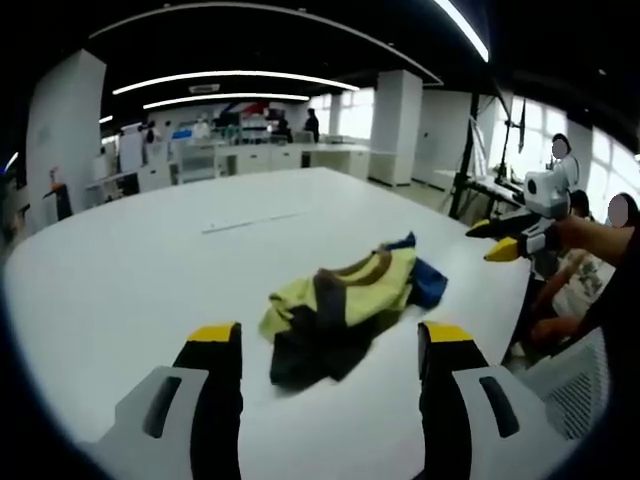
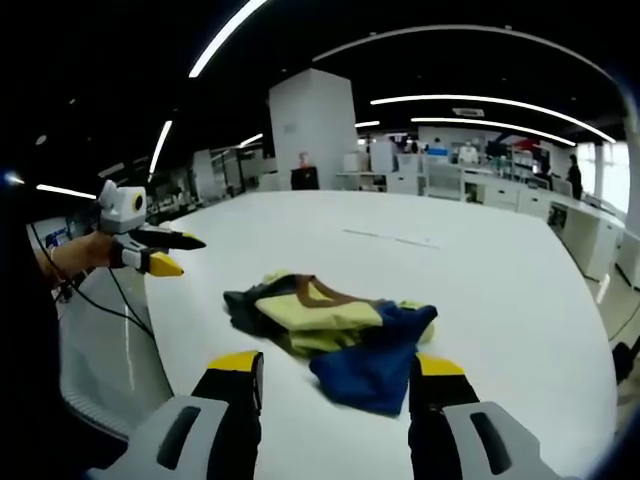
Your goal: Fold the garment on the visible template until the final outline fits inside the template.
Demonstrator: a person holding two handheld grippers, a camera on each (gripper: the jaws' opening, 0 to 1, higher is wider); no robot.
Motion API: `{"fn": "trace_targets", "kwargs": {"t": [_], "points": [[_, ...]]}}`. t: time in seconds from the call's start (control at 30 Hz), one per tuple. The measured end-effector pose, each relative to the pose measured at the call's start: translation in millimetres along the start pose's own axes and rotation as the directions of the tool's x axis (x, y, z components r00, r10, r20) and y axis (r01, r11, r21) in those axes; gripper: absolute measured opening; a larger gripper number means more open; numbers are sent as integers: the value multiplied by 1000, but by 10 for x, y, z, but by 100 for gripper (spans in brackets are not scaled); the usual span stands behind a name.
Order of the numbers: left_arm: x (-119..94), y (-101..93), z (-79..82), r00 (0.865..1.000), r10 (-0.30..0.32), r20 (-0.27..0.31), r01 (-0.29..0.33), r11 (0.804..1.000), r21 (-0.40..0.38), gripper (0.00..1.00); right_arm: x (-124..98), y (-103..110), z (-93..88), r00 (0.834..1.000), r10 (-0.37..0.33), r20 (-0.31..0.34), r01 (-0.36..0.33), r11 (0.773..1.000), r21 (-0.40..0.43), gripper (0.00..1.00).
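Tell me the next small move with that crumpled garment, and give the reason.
Probably lower both open grippers to the crumpled yellow, blue and dark garment and pull it out flat. It lies bunched in a heap on the white table, so nothing can be folded yet. The left gripper and right gripper both hang above it with jaws apart, holding nothing. No template outline is clear under the cloth.

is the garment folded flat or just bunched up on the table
Bunched up: the garment lies in a crumpled heap on the white table, yellow, dark and blue parts overlapping unevenly, no neat edges.
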State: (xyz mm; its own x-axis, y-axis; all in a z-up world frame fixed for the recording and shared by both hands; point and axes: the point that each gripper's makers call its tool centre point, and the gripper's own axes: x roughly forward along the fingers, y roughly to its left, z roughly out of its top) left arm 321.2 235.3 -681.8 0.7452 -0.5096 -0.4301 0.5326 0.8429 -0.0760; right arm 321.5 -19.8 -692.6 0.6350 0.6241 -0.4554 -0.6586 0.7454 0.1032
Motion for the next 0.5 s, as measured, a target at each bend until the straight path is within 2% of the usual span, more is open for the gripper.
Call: {"fn": "trace_targets", "kwargs": {"t": [0.27, 0.5], "points": [[114, 3, -6, 999, -32, -17, 32, 999, -7, 60, 85, -122, 44, 1000, -9, -11, 9, 1000, -14, 45], [198, -29, -3, 998, -57, -35, 57, 998, 3, 55, 190, -208, 135, 1000, 3, -23, -4, 999, -54, 42]]}}
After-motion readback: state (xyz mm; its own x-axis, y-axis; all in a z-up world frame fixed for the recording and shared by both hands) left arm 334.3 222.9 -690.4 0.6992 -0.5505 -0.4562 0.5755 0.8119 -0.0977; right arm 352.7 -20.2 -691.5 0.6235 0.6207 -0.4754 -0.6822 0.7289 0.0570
